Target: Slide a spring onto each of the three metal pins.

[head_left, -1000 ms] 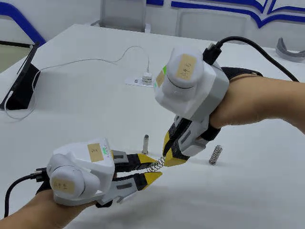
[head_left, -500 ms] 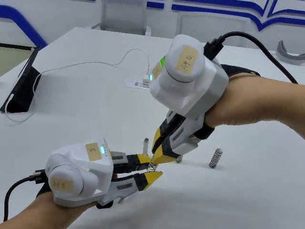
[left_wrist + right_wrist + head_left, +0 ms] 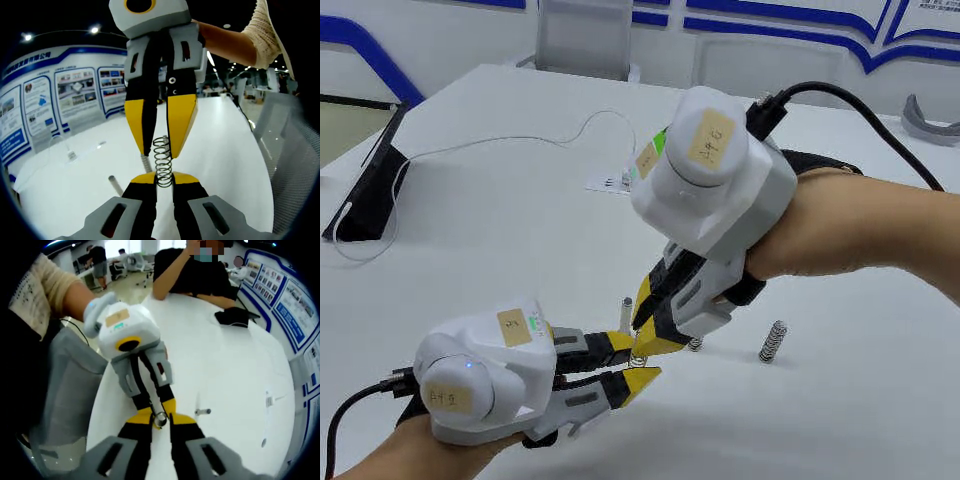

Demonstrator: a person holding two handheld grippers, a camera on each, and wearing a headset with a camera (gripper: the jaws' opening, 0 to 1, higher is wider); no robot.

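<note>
In the head view we see the left tongs reaching in from 8 o'clock and the right tongs coming down from 1 o'clock, tips meeting above the white surface. A small spring sits between the left pair's yellow tips. A bare pin stands upright at 11 o'clock of them, and another spring stands well apart at 3 o'clock.

The left gripper view makes the double grip plain. The spring stands upright, its lower end pinched in the left tongs and its upper end in the right tongs, both pairs narrowed to its width. The pin is at 8 o'clock.

In the right gripper view we meet the spring end-on, a ring between the right tongs, with the left tongs entering from 12 o'clock. The pin is at 3 o'clock, and a seated person is beyond.
</note>
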